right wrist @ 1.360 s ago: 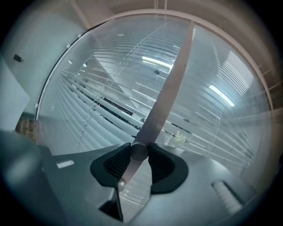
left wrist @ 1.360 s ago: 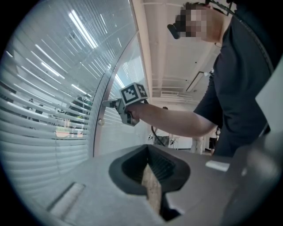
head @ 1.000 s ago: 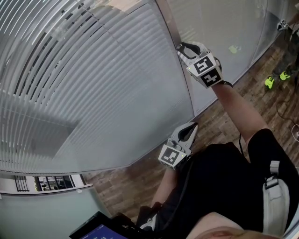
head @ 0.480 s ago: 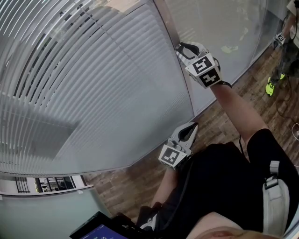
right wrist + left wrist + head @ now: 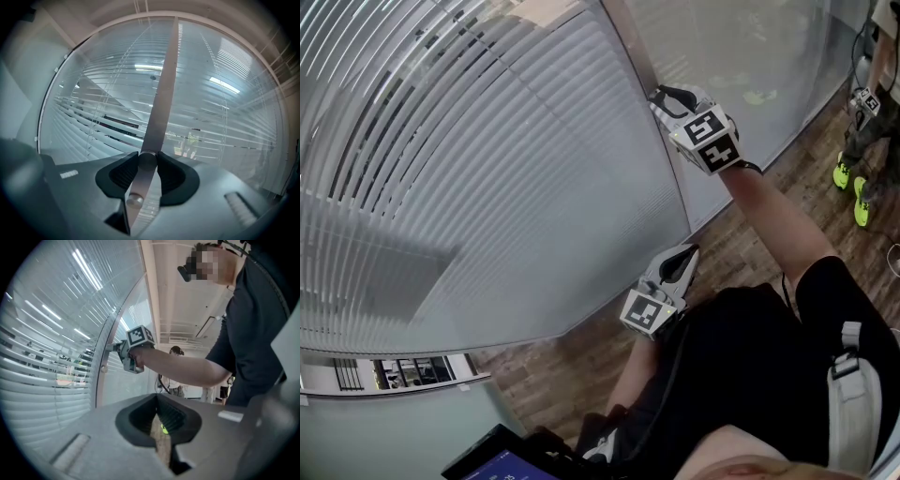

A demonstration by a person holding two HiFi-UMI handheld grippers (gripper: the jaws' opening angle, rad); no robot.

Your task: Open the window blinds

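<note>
The window blinds (image 5: 487, 169) hang behind glass, their pale slats mostly tilted shut, with dark gaps at the upper left. A metal frame strip (image 5: 661, 141) runs down their right edge. My right gripper (image 5: 660, 95) is raised level against this strip and is shut on a small round knob (image 5: 146, 161) on it. In the right gripper view a second small stud (image 5: 135, 200) sits just below on the strip (image 5: 161, 93). The left gripper view shows the right gripper (image 5: 116, 348) at the frame. My left gripper (image 5: 689, 251) hangs lower by the person's waist, shut and empty (image 5: 159, 420).
A frosted glass panel (image 5: 741, 56) continues right of the strip. Below is a wood floor (image 5: 572, 366). A person in neon green shoes (image 5: 853, 192) stands at the far right. A tablet screen (image 5: 502, 466) shows at the bottom edge.
Both grippers have stayed put and the slats look much the same. The person in green shoes has stepped further into view at the far right.
</note>
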